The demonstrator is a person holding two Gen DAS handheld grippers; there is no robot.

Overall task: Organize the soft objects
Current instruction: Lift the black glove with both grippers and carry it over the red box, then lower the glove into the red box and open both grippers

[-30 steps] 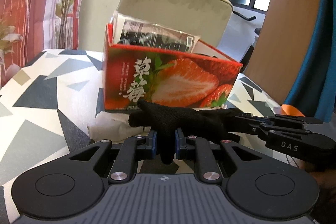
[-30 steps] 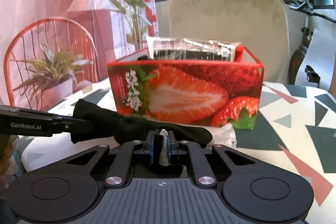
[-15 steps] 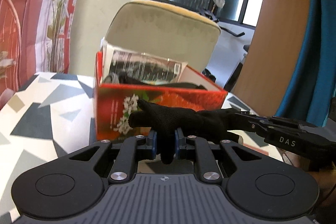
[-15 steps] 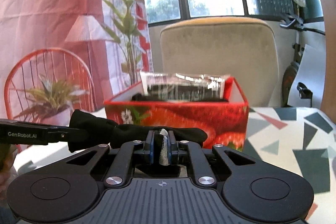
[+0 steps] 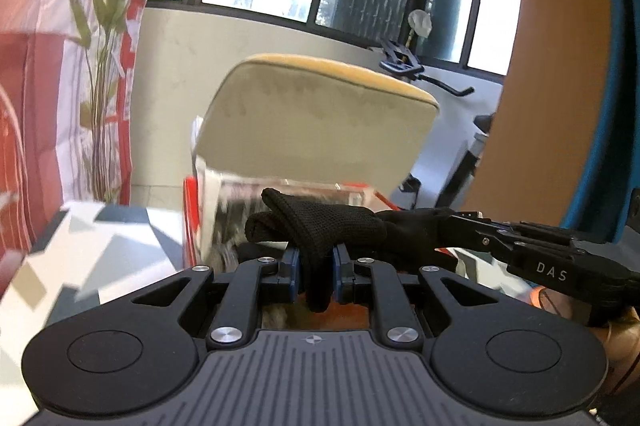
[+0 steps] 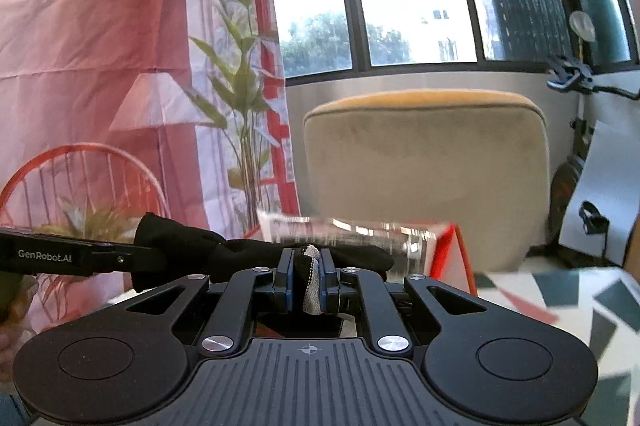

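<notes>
**Left wrist view: one black glove stretched between two grippers, above the box**

We see 1 black glove [image 5: 320, 230], held at both ends. The left gripper [image 5: 316, 266] is clenched on one part of it, a fold hanging down between the pads. The right gripper [image 6: 307, 284] is clenched on the other end, where a white-grey patch of the knit shows. In each view the other gripper comes in from the side.

Behind and below the glove is 1 red box [image 5: 190, 222], blurred, w/ 1 clear plastic packet [image 6: 348, 234] standing inside. The box sits on 1 table w/ triangle pattern [image 5: 92, 246].

Further back: 1 beige chair [image 6: 424, 158] directly behind the box, 1 exercise bike [image 5: 420, 70] at the windows, a red-white printed curtain [image 6: 100, 66] on the left side.
</notes>
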